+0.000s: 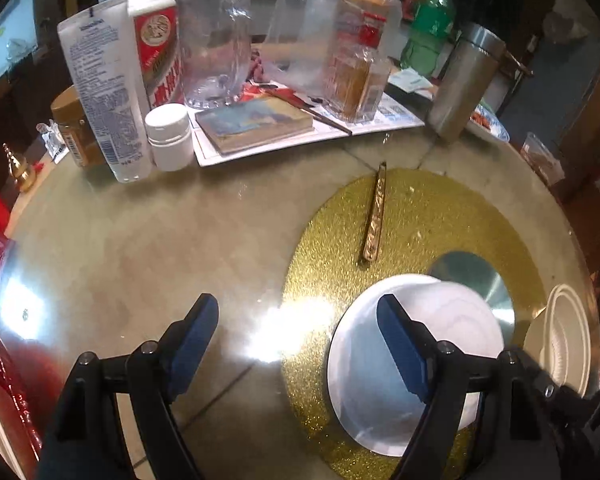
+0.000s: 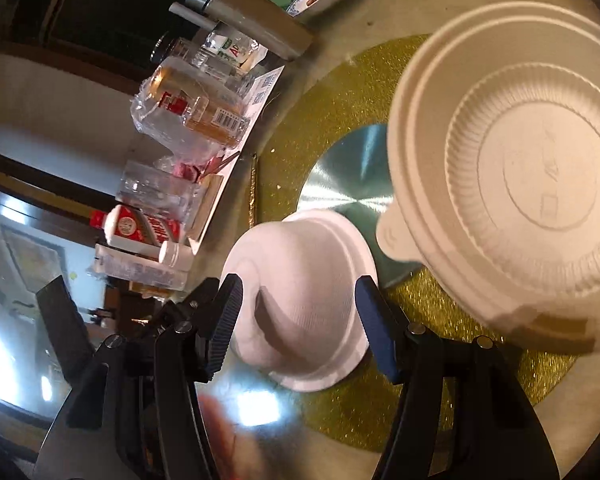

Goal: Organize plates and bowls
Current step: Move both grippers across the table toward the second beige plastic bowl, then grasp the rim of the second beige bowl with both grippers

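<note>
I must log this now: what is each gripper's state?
Left gripper: open, holding nothing.
Right gripper: open, astride the upturned white bowl, not gripping.

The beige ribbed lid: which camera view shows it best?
The right wrist view shows the beige lid best: it fills the right side, with its ribbed rings, rim and small tab clear. The left wrist view shows the same lid only as a narrow sliver at the right edge, partly cut off by that claw's dark frame.

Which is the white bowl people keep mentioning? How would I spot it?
Find the glittery gold disc on the glass table. Near its silver centre sits the white bowl, upside down. Unlike the beige ribbed lid beside it, it is plain, smooth and domed.
</note>
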Demonstrator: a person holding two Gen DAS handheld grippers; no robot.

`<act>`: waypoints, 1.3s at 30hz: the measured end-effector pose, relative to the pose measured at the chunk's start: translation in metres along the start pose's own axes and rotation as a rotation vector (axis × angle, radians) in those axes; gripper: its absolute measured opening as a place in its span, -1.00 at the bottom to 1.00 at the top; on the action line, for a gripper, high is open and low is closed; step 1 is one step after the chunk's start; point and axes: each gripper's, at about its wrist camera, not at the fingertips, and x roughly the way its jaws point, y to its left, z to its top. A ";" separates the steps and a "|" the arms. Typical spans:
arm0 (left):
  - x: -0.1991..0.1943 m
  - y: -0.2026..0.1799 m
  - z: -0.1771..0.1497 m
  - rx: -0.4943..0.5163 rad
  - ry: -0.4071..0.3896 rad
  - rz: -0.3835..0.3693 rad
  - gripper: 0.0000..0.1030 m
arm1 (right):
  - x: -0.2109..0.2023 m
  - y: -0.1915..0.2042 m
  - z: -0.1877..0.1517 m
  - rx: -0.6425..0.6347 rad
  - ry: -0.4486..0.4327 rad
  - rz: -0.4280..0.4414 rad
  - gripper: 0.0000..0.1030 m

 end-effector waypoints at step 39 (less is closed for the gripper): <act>-0.031 -0.154 -0.017 0.313 0.110 -0.169 0.54 | -0.158 -0.091 0.045 0.093 -0.165 -0.157 0.22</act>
